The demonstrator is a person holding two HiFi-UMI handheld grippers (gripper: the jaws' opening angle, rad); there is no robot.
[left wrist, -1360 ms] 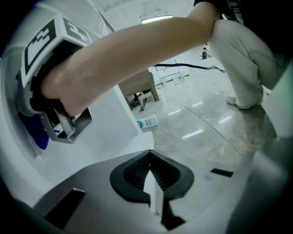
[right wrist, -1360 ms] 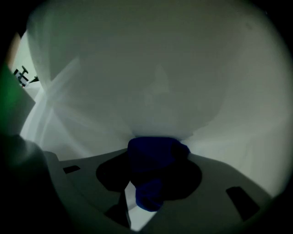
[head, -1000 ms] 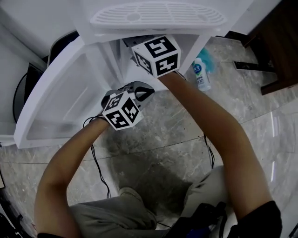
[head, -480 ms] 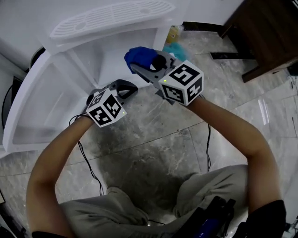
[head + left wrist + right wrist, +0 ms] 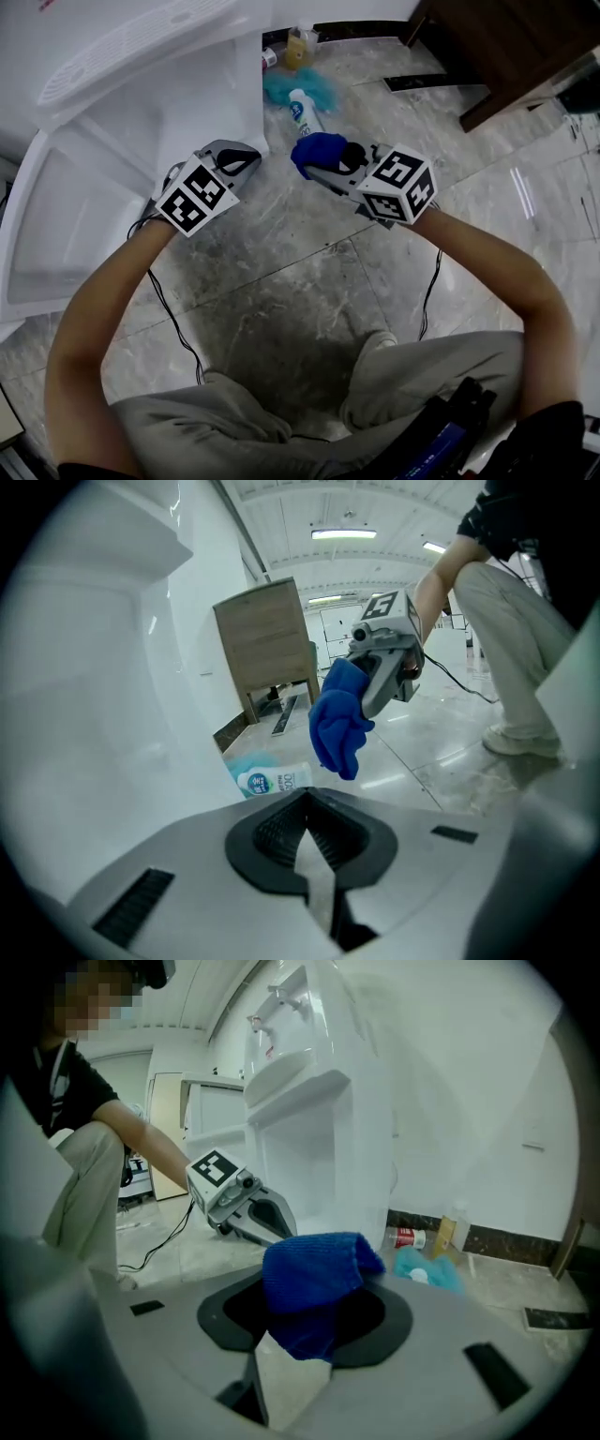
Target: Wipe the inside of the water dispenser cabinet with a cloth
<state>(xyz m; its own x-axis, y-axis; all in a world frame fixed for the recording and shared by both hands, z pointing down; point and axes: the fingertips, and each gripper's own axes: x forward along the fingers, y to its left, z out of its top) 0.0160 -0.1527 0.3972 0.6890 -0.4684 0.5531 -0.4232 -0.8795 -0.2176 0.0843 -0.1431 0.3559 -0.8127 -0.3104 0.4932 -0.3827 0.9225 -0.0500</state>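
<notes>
Against the wall by the dispenser (image 5: 150,103) lie a white bottle (image 5: 302,111), a fluffy teal rag (image 5: 281,86) and a small can (image 5: 405,1237). A dark wooden cabinet (image 5: 506,47) stands further right. Black cable (image 5: 173,319) trails over the glossy veined stone floor (image 5: 300,272). The right gripper (image 5: 323,167) pinches a bunched, nubbly blue cloth (image 5: 319,150) out in front of the dispenser's open white compartment. The left gripper (image 5: 239,159), jaws pressed together and empty, hangs beside its door (image 5: 66,225).

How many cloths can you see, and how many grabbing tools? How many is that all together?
Cloths: 2, the blue cloth and the teal cloth.
Tools: 2, the left tool and the right tool.
Total: 4.
</notes>
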